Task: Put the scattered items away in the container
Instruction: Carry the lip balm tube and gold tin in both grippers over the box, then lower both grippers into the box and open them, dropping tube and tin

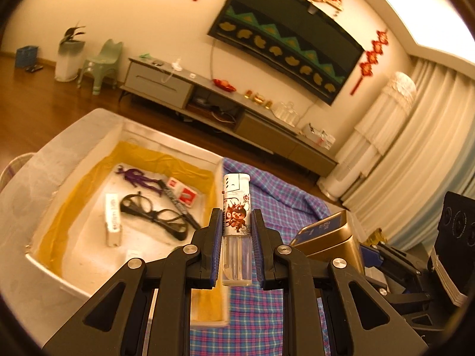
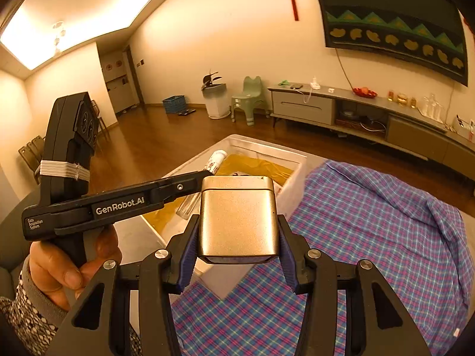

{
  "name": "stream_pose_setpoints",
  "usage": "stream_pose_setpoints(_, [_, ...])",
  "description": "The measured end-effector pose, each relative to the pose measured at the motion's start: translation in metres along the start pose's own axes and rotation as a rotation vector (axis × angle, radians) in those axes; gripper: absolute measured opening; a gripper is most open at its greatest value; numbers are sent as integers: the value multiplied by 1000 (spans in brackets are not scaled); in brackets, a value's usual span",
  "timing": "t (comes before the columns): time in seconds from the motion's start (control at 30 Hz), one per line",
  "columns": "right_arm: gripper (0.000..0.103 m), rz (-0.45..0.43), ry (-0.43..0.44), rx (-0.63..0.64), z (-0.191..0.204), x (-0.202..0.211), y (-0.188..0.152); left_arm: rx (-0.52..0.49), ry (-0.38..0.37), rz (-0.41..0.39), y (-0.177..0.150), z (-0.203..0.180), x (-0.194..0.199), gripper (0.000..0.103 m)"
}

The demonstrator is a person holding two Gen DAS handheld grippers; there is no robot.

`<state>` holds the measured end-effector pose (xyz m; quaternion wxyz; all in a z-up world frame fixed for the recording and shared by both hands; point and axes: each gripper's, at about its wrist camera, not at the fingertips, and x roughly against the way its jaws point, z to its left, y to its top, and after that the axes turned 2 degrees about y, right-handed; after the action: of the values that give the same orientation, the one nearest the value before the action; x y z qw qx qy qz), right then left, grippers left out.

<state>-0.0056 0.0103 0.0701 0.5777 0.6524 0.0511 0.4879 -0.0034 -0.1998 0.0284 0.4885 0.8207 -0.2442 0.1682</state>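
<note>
Meanwhile, both grippers hang loaded beside the white container (image 1: 74, 136), one clamped on a lighter, the other on a gold tin.

Left gripper (image 1: 236, 216) pinches an upright clear-bodied lighter (image 1: 236, 207) with a cartoon label between blue ribbed pads, right at the container's near wall; right gripper (image 2: 237, 228) stands wide, squeezing a brushed gold, round-cornered metal tin (image 2: 239, 216) over the plaid cloth (image 2: 386, 222). Inside the yellow-lined bin lie black-framed glasses (image 1: 154, 213), a purple figure (image 1: 139, 179) and a red-and-white pack (image 1: 182, 192). A hand (image 2: 62, 267) in a knitted sleeve grips the left tool.
</note>
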Motion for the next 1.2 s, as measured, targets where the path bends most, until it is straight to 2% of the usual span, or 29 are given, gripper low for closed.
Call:
stream_pose_setpoints(0.37, [50,44,39,35,22,-46,19,116,54,-16,14,54,1,19])
stream_pose_setpoints(0.67, [50,130,70,23,27,-101,31,177,176,19,14,90,-15,19])
stream_pose_setpoints(0.87, [50,212,70,1,21,-139,35,173,244,94,9,106,-38,20])
stream_pose_setpoints(1.0, [50,270,50,4,18,-163,37,130,338,160,3,109,-59,20])
stream_pose_setpoints(1.13, [50,325,26,16,15,-187,37,125,388,208,0,118,-75,20])
stream_pose_setpoints(1.17, [50,335,18,16,14,-192,37,128,392,217,-1,120,-76,21])
stream_pose_setpoints(1.2, [50,347,5,18,13,-199,36,138,402,228,-2,123,-78,28])
